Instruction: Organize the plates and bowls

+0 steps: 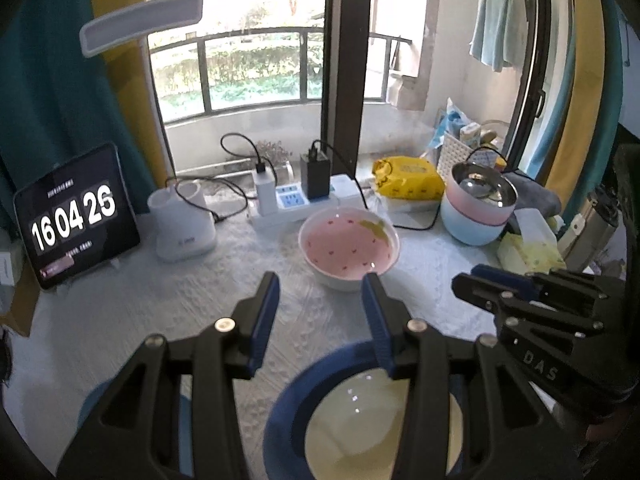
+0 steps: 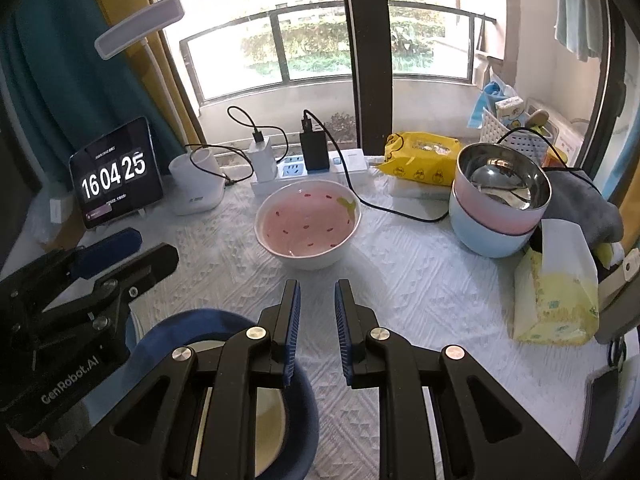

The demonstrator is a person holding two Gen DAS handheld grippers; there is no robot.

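Observation:
A pink-lined white bowl (image 1: 349,249) (image 2: 308,226) stands mid-table. A blue-rimmed plate with a cream centre (image 1: 360,420) (image 2: 192,332) lies at the near edge. A steel-lined pink bowl (image 1: 480,196) (image 2: 502,196) sits nested in a light blue bowl (image 1: 472,226) (image 2: 486,236) at the right. My left gripper (image 1: 322,296) is open and empty above the plate's far rim. My right gripper (image 2: 317,300) is open with a narrow gap and empty, just right of the plate; it also shows in the left wrist view (image 1: 476,280). The left gripper also shows in the right wrist view (image 2: 144,248).
A tablet clock (image 1: 76,216) (image 2: 116,174), a white lamp base (image 1: 182,220) and a power strip with chargers and cables (image 1: 296,200) (image 2: 300,168) line the back. A yellow wipes pack (image 2: 424,158), tissue box (image 2: 556,296), grey cloth (image 2: 580,204) and white basket (image 2: 516,136) crowd the right.

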